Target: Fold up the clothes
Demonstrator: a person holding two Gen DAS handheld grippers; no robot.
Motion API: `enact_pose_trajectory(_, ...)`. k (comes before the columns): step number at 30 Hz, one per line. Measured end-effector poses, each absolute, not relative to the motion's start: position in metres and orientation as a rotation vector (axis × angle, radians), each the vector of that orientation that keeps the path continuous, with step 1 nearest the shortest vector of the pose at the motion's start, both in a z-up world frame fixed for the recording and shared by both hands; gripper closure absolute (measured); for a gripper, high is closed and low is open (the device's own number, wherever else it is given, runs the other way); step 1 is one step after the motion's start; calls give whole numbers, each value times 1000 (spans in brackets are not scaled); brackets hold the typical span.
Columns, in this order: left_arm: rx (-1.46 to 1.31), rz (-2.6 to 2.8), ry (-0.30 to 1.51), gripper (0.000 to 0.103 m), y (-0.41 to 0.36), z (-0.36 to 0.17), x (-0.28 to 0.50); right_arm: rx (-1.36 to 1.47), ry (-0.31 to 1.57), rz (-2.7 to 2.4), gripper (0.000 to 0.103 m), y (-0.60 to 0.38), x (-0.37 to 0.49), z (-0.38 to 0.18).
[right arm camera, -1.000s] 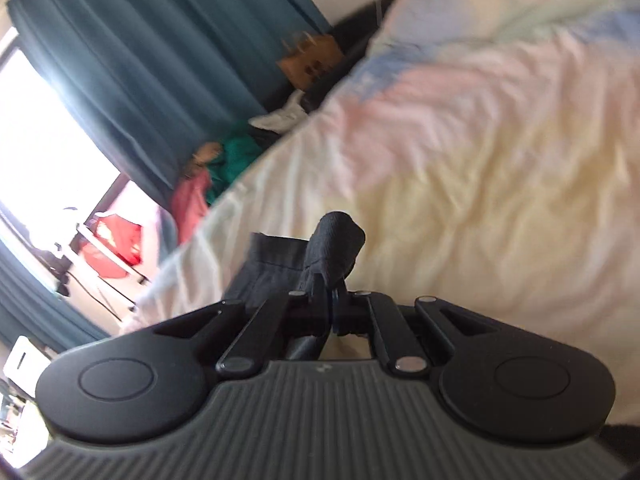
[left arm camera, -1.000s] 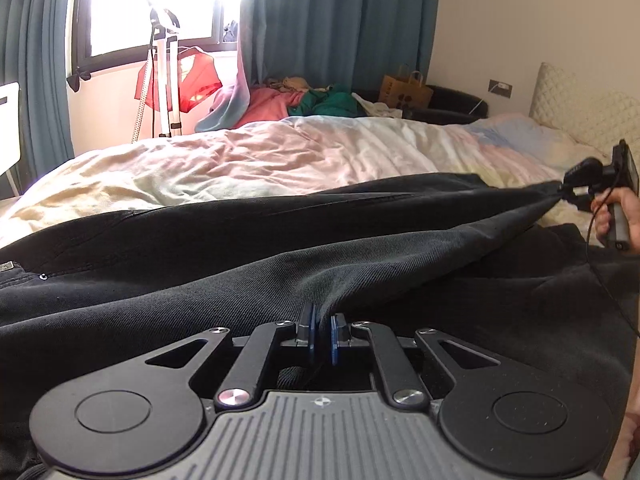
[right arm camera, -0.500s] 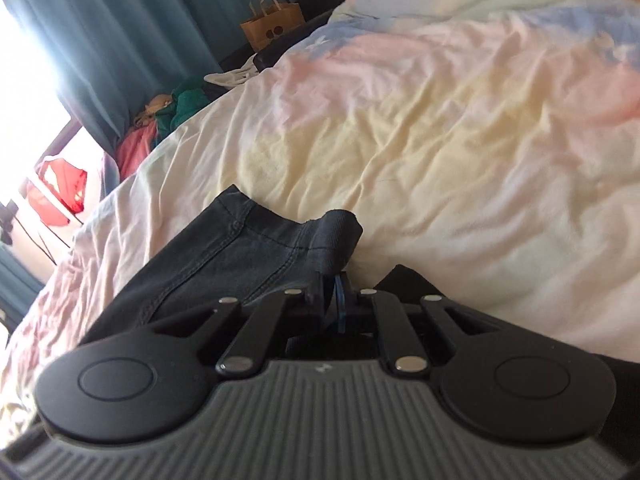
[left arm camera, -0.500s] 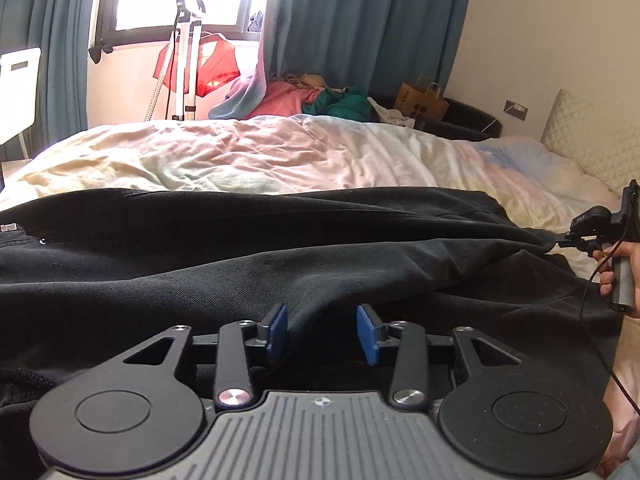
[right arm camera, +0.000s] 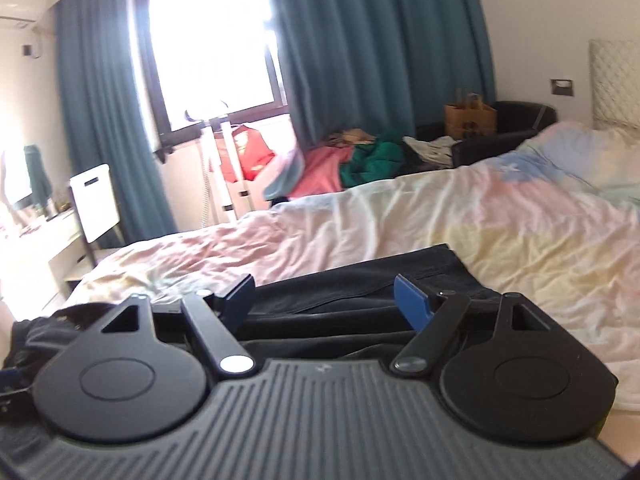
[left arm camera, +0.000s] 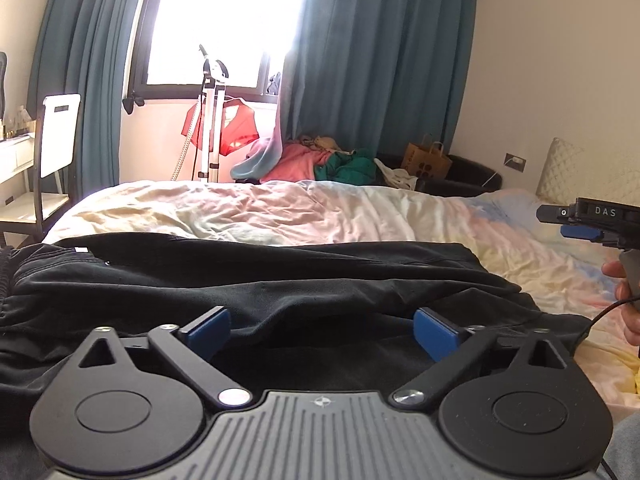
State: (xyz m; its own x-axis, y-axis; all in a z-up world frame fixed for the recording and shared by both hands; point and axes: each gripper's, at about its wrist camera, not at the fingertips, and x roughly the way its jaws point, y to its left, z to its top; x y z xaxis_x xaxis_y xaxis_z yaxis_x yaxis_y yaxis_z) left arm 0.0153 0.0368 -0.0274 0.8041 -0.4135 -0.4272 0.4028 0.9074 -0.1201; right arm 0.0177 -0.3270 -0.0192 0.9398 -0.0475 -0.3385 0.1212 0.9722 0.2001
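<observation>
The black trousers (left arm camera: 280, 280) lay spread across the near part of the bed, folded lengthwise so one layer rested on the other, their dark cloth creased in long ridges. In the right wrist view the same garment (right arm camera: 360, 292) ended in a straight edge against the pale bedding. The left gripper (left arm camera: 320, 330) hung just over the cloth with its blue-padded fingers (left arm camera: 208, 330) spread wide, holding nothing. The right gripper (right arm camera: 332, 300) was likewise wide apart and empty above the trousers; from the left wrist camera it appeared at the far right edge (left arm camera: 580, 224), held in a hand (left arm camera: 628, 300), clear of the fabric.

Beneath lay a rumpled duvet (left arm camera: 320, 212) in washed-out pink, yellow and blue, covering the whole bed. A quilted headboard (left arm camera: 580, 172) stood at the right. Beyond the bed a heap of pink and green clothes (left arm camera: 320, 160) sat on the far side, with a brown paper bag (left arm camera: 428, 158) on a dark armchair (left arm camera: 464, 180) near it. A white stand (left arm camera: 210, 120) carried a red garment (left arm camera: 236, 128) under the bright window (left arm camera: 224, 20), which was flanked by teal curtains (left arm camera: 380, 60). A white chair (left arm camera: 58, 136) stood at the left beside a desk.
</observation>
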Motion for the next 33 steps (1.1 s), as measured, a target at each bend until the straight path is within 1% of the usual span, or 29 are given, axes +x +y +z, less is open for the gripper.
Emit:
enact_pose_trajectory(3, -7, -409, 454, 0, 41, -30, -3, 202, 332, -31, 25, -303, -3, -26)
enact_pose_trajectory(8, -7, -357, 479, 0, 51, -39, -17, 156, 396, -2, 25, -278, -18, -45)
enact_pose_trajectory(13, -37, -282, 524, 0, 66, -47, -17, 151, 384, -16, 25, -273, -26, -47)
enact_pose_trajectory(19, -166, -103, 635, 0, 117, -52, -3, 224, 414, -67, 25, -288, -23, -57)
enact_pose_trajectory(23, -189, 124, 678, 0, 163, -38, 0, 262, 446, -129, 25, -300, -21, -63)
enact_pose_trajectory(29, -505, 295, 750, 0, 254, -15, -1, 346, 470, -194, 25, -320, -23, -69)
enact_pose_trajectory(33, -719, 404, 846, 1, 303, -26, -1, 410, 468, -210, 25, -331, -26, -70)
